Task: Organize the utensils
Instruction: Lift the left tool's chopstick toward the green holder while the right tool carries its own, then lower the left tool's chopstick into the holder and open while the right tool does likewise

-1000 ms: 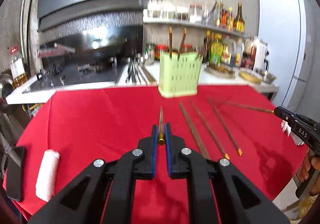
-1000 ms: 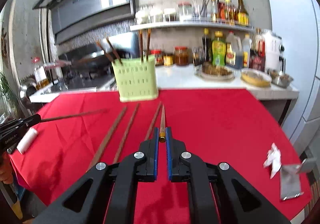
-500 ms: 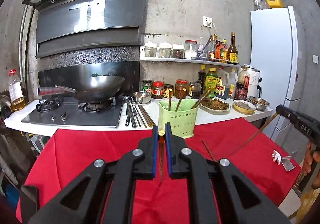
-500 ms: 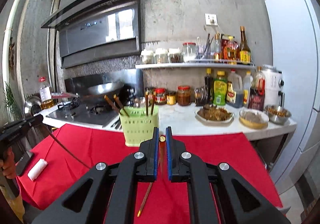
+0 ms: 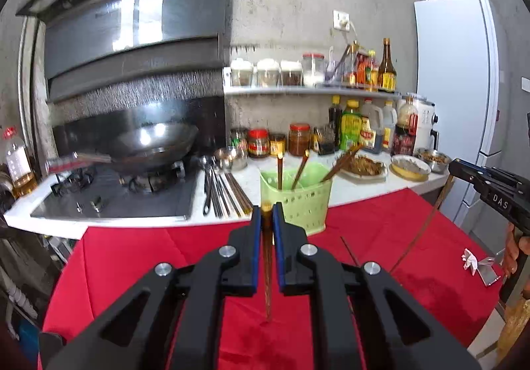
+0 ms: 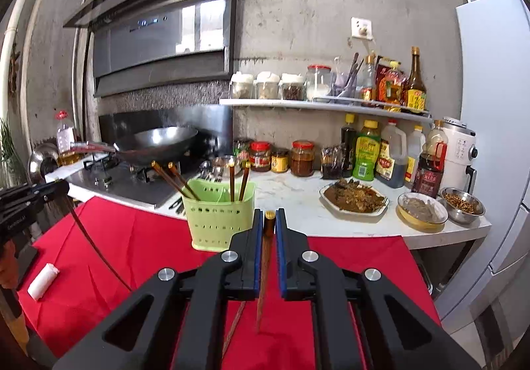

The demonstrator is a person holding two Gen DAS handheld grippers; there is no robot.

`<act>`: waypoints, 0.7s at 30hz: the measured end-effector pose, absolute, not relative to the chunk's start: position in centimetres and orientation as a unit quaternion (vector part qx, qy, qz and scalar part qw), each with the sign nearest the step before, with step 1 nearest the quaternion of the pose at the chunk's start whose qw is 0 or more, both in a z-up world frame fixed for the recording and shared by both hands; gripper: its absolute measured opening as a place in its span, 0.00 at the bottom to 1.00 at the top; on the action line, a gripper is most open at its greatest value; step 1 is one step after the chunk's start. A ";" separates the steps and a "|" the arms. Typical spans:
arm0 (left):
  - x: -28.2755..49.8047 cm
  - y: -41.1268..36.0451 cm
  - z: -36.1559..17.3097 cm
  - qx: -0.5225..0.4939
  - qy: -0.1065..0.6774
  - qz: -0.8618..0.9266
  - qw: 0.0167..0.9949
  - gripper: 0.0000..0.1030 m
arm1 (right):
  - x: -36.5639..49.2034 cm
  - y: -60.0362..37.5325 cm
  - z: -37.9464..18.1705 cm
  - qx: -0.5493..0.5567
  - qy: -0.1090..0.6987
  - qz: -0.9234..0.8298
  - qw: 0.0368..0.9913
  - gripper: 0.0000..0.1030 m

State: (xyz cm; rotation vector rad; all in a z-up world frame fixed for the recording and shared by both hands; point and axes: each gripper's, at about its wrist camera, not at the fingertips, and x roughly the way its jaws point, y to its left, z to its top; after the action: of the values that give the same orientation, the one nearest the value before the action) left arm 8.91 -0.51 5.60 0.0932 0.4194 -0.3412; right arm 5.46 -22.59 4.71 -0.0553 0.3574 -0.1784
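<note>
My left gripper (image 5: 266, 208) is shut on a brown chopstick (image 5: 267, 270) just below its gold cap, and the stick hangs tip down over the red tablecloth (image 5: 139, 257). My right gripper (image 6: 269, 215) is shut the same way on a second chopstick (image 6: 263, 270). The green slotted holder (image 5: 299, 204) (image 6: 217, 221) stands at the cloth's far edge, just beyond both grippers, with several chopsticks in it. Each wrist view shows the other gripper at its side edge, its chopstick dangling. A loose chopstick (image 6: 236, 325) lies on the cloth beneath my right gripper.
Behind the holder runs a white counter (image 6: 298, 204) with food dishes, sauce bottles and jars. A wok (image 5: 149, 145) sits on the stove at the left, and a white fridge (image 5: 453, 88) stands at the right. A white roll (image 6: 43, 280) and a small metal clip (image 5: 487, 270) lie on the cloth.
Both grippers have risen from the cloth, each lifting its chopstick. The sticks lay flat a second ago and now hang tip down. The holder sits lower in both views.
</note>
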 end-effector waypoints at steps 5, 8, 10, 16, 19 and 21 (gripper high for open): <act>10.1 -0.7 4.3 0.052 0.226 -0.158 0.960 0.07 | 6.1 -22.9 4.4 -0.029 0.182 -0.095 0.978 0.08; 10.5 -0.5 4.7 0.045 0.217 -0.155 0.963 0.07 | 6.8 -22.7 4.9 -0.041 0.176 -0.100 0.978 0.07; 11.1 -0.6 5.7 0.046 0.204 -0.154 0.966 0.07 | 7.4 -22.8 5.8 -0.042 0.170 -0.097 0.980 0.07; 14.2 -1.1 8.4 0.035 0.158 -0.140 0.977 0.07 | 11.3 -23.6 8.5 -0.048 0.134 -0.098 0.985 0.07; 16.5 -1.3 10.3 0.017 0.132 -0.140 0.981 0.07 | 13.5 -23.7 10.6 -0.051 0.091 -0.097 0.990 0.07; 17.7 -1.1 11.9 -0.007 0.115 -0.148 0.982 0.07 | 14.4 -23.7 12.3 -0.048 0.062 -0.094 0.993 0.07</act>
State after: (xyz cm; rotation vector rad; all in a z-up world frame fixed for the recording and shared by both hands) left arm 17.74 -1.11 11.87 -0.0149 0.2320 -0.2977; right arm 14.40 -23.68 12.35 -0.0968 0.1236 -0.1878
